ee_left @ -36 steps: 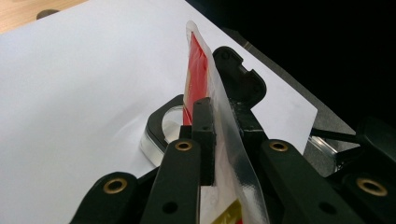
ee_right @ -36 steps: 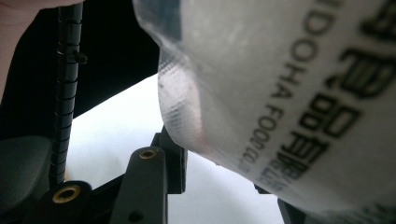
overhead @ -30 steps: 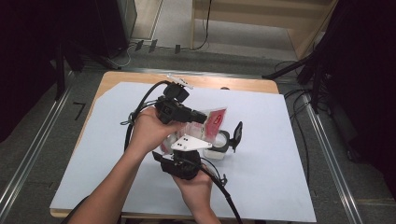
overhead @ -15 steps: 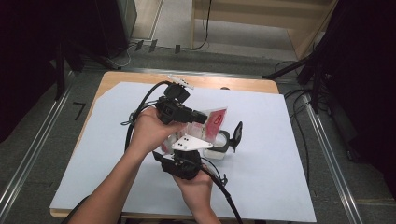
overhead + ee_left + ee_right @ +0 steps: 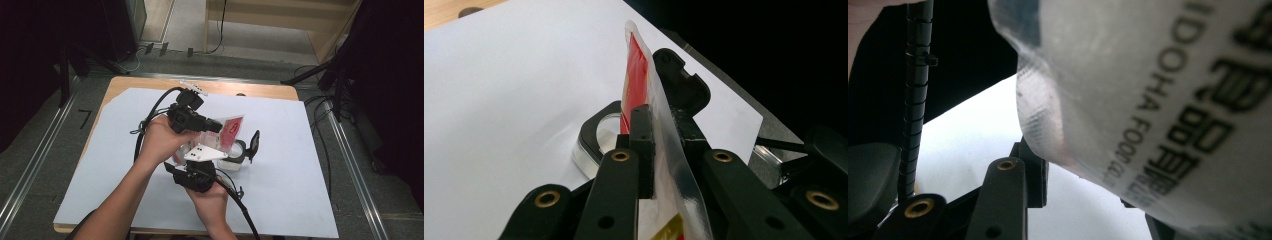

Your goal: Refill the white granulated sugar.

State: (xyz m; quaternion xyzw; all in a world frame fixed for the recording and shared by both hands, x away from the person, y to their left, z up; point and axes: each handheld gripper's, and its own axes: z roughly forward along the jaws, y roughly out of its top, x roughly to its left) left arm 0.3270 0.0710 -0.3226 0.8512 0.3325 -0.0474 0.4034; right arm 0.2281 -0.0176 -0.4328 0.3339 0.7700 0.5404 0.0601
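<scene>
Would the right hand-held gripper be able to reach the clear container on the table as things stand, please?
Probably not yet: the right hand-held gripper is occupied with the red packet, though the clear container sits close by.

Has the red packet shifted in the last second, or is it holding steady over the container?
No. In the high view the red packet sits in the same spot beside the container's raised black lid, pinched by the left tongs.
</scene>
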